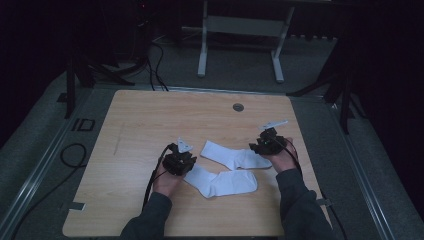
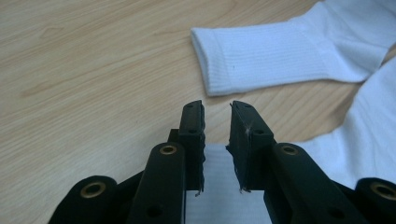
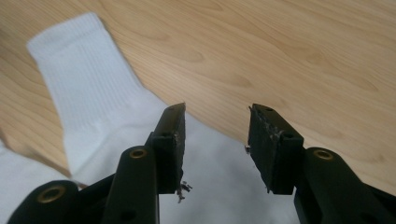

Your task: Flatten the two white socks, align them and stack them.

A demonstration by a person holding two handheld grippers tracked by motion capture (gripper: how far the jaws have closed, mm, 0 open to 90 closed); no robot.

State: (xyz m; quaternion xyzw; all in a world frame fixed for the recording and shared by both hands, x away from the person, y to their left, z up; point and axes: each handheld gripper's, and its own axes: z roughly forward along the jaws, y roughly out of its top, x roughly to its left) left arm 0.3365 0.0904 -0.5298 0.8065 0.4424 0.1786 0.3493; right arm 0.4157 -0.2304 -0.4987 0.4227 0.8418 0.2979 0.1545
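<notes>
Two white socks lie side by side on the wooden table [image 1: 150, 120]. The far sock [image 1: 232, 157] has its cuff at the left; the near sock [image 1: 225, 182] lies just in front of it. My left gripper [image 1: 188, 166] sits low at the near sock's left end. In the left gripper view its jaws [image 2: 217, 109] stand a narrow gap apart over the near sock [image 2: 219, 186], with the far sock's ribbed cuff [image 2: 271, 60] ahead. My right gripper [image 1: 257, 149] hovers at the far sock's right end. Its jaws [image 3: 217, 112] are wide apart above the far sock [image 3: 88, 93], gripping nothing.
A round grommet hole [image 1: 238, 107] sits near the table's far edge. Behind the table stand a white desk frame [image 1: 240, 30] and dark stands, and cables [image 1: 70, 155] trail on the floor at the left. Bare wood surrounds the socks.
</notes>
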